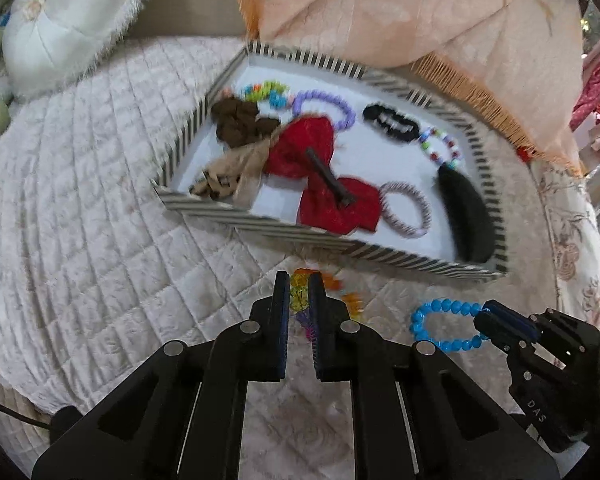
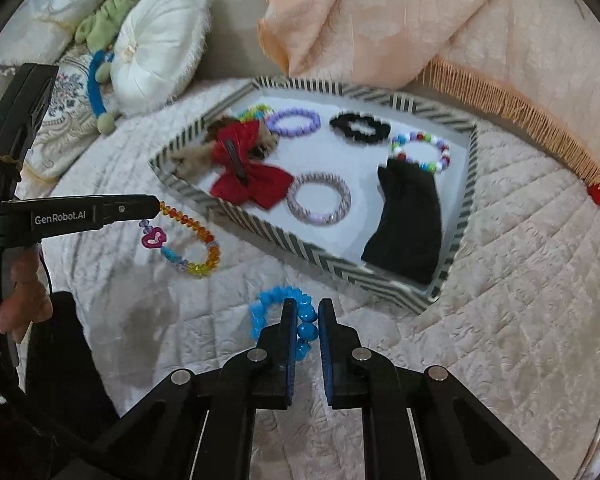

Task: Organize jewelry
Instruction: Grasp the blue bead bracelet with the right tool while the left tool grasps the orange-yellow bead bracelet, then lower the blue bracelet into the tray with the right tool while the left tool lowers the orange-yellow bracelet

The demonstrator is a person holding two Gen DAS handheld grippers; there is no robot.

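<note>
A striped-rimmed tray with a white floor holds a red bow, purple bracelet, black scrunchie, multicolour bead bracelets, a striped hair ring and a black item. My left gripper is shut on a multicoloured bead bracelet held above the bed in front of the tray. My right gripper is shut on a blue bead bracelet near the tray's front edge.
The tray sits on a quilted cream bedspread. A white round cushion lies at the back left. A peach fringed cloth lies behind the tray. A green and blue soft toy lies beside the cushion.
</note>
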